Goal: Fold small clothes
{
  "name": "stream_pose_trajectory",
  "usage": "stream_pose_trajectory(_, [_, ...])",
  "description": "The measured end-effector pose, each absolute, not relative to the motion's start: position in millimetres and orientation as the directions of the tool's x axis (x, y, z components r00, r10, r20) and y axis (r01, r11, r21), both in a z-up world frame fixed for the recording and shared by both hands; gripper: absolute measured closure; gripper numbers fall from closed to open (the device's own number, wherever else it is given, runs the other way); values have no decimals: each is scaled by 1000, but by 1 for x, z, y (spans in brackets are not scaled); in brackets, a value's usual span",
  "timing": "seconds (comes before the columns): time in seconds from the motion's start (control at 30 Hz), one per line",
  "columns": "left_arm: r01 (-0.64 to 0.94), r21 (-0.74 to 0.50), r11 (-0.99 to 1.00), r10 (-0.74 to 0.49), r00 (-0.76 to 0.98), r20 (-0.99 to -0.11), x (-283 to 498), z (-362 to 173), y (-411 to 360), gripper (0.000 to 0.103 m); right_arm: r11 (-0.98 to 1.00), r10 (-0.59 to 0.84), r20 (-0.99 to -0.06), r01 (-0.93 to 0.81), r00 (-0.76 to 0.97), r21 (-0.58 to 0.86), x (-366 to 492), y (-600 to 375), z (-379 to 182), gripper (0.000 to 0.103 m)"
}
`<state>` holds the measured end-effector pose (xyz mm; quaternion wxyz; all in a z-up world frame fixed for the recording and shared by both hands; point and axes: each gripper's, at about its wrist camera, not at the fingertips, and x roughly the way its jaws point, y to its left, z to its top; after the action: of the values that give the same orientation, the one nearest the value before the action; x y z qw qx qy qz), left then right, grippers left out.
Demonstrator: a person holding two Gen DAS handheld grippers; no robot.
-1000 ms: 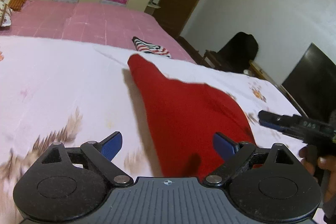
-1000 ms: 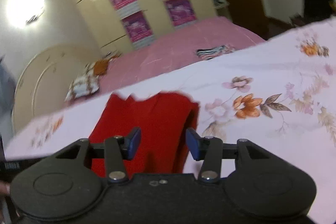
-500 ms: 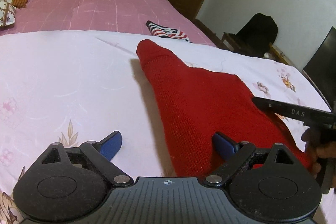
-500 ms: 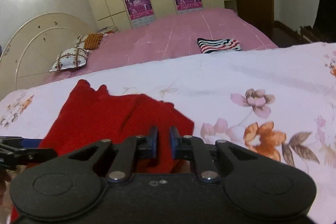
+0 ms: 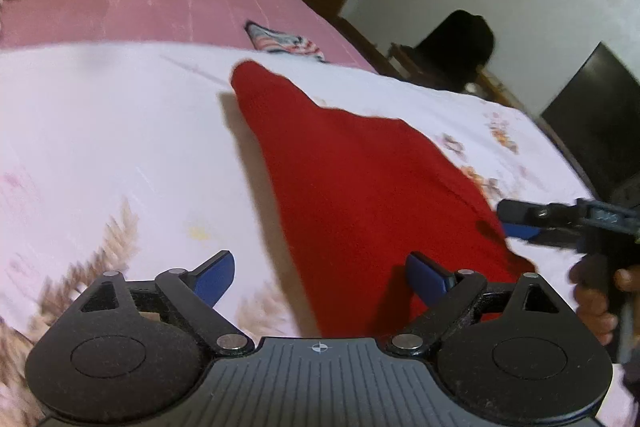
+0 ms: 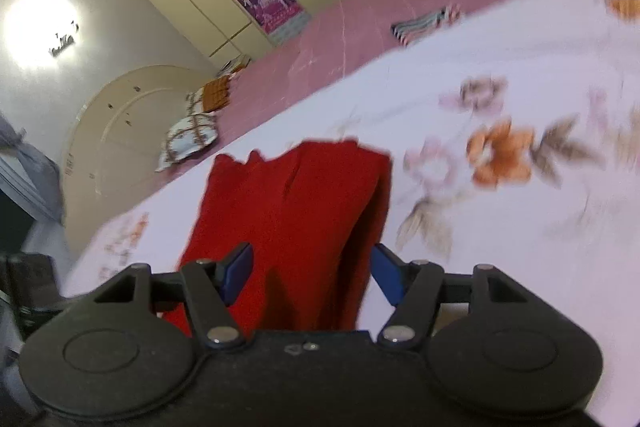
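While both jaws gape—apparently—red garment (image 5: 360, 187) lies flat.

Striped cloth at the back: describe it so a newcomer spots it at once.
Start from the bed: a white flowered sheet lies nearest, bare pink cover beyond. Just past the sheet's far edge, beyond the tip of the red garment, lies a small folded striped cloth. It is the only striped item.
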<state>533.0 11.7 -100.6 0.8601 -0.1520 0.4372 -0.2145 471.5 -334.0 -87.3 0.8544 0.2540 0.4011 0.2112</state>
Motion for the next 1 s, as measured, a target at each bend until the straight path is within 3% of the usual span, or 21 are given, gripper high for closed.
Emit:
stream_pose_trajectory(0.2, [170, -667, 726, -663, 435, -610, 543, -122, 24, 13, 656, 655, -560, -14, 506, 755, 477, -350, -114, 37])
stream_pose_trajectory(0.23, [161, -677, 719, -668, 429, -608, 544, -126, 24, 25, 656, 654, -570, 2, 497, 755, 478, -349, -119, 37])
stream_pose_trajectory(0.27, [154, -677, 720, -667, 422, -614, 546, -130, 23, 31, 639, 669, -560, 6, 488, 769, 479, -349, -124, 37])
stream_pose_trajectory(0.37, [132, -686, 715, -664, 435, -608, 552, -134, 23, 35, 600, 706, -520, -15, 481, 800, 483, -343, -130, 37])
stream_pose_trajectory(0.47, [139, -662, 737, -644, 445, -623, 560, -132, 14, 35, 608, 719, -513, -66, 469, 791, 490, -331, -131, 39])
stream_pose_trajectory(0.63, [211, -505, 837, -540, 469, -699, 561, -119, -15, 35, 673, 684, -547, -128, 482, 729, 494, -322, -128, 60])
stream_pose_trajectory(0.73, [243, -433, 868, -495, 488, -719, 559, -113, -28, 35, 730, 645, -582, -176, 495, 660, 487, -313, -120, 60])
stream_pose_trajectory(1.0, [278, -393, 877, -481, 492, -725, 561, -108, -35, 37, 787, 596, -609, -228, 524, 573, 479, -304, -113, 58])
